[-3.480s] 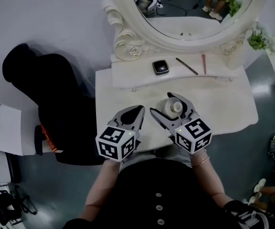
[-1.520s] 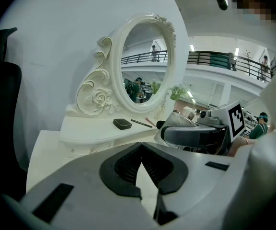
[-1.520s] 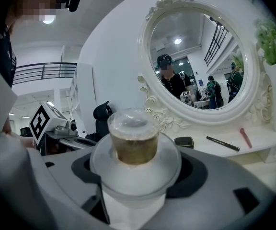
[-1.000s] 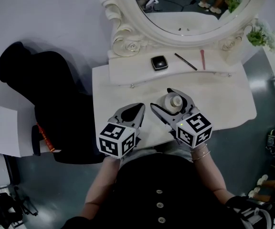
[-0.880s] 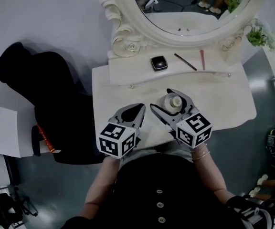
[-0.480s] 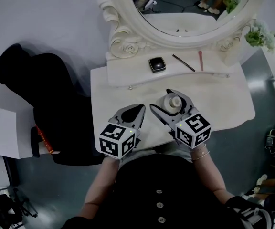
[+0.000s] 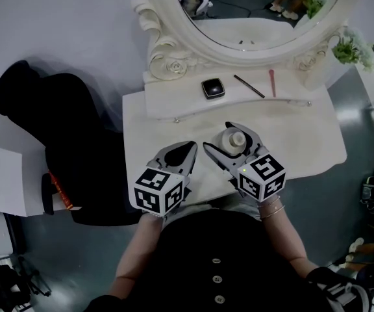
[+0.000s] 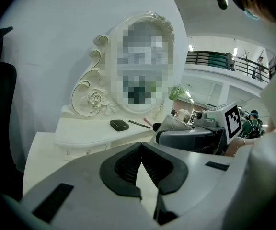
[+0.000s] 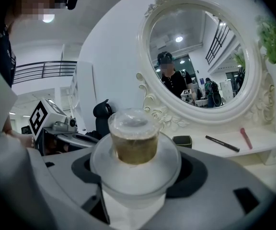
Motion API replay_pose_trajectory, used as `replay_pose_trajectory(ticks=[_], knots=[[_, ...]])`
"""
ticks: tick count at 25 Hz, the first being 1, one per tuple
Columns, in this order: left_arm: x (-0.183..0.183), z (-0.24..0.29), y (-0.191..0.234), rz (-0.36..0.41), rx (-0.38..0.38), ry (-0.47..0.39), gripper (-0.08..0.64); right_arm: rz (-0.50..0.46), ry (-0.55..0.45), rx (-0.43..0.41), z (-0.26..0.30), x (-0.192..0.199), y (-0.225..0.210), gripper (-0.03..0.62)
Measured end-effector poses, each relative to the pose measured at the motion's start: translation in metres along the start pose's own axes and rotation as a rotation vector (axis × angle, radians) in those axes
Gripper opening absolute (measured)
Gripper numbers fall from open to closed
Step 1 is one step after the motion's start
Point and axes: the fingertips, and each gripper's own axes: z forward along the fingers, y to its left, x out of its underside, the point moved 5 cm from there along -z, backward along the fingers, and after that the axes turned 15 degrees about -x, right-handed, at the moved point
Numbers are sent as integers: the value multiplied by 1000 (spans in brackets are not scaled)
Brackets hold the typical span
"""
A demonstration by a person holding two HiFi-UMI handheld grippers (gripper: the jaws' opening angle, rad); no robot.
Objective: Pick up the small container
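Right gripper (image 7: 223,137) clamped on the small container (image 9: 134,147); left gripper (image 8: 141,146) beside it, jaws pressed together

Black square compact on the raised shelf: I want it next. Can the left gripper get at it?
Probably yes: the left gripper is empty, jaws together, and bare tabletop lies between it and the black square compact.
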Motion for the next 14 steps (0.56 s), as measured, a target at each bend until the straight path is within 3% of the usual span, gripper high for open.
replay_pose_trajectory(ticks=[14], knots=[[1,3,0,-4,-8,0,12,-1,-6,-18,2,-1,-1,341]])
